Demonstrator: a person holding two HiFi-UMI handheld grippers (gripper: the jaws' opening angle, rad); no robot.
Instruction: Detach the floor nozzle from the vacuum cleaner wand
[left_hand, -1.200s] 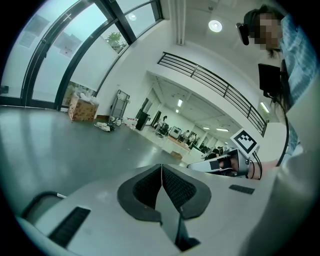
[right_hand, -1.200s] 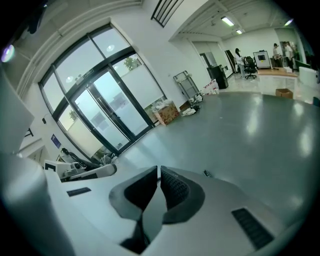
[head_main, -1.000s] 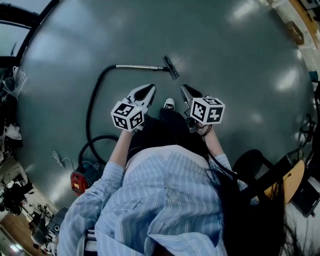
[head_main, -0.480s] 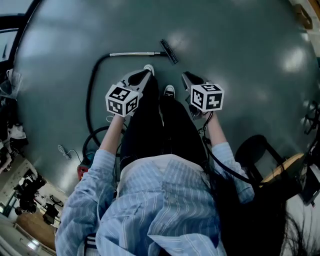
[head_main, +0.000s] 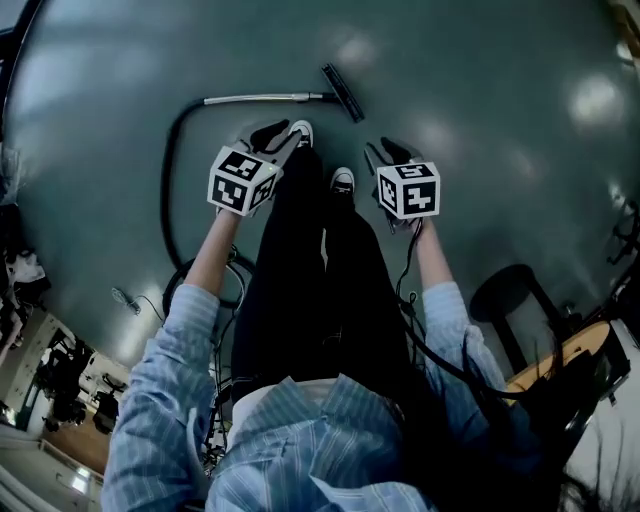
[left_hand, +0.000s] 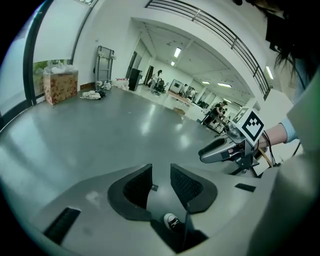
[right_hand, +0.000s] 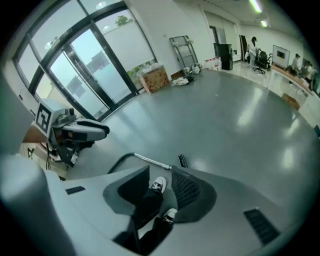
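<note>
While floor nozzle (head_main: 341, 92) lies well ahead, left gripper (left_hand: 161, 175), right gripper (right_hand: 161, 176) fingers apart, empty.

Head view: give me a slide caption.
Wand and floor nozzle lie ahead; left tongs and right tongs open, empty.

hose (head_main: 166, 200): end was hidden under left arm (head_main: 212, 255), behind the jaws | floor nozzle (head_main: 342, 93) to wand (head_main: 262, 98) join: was too small to tell
</note>
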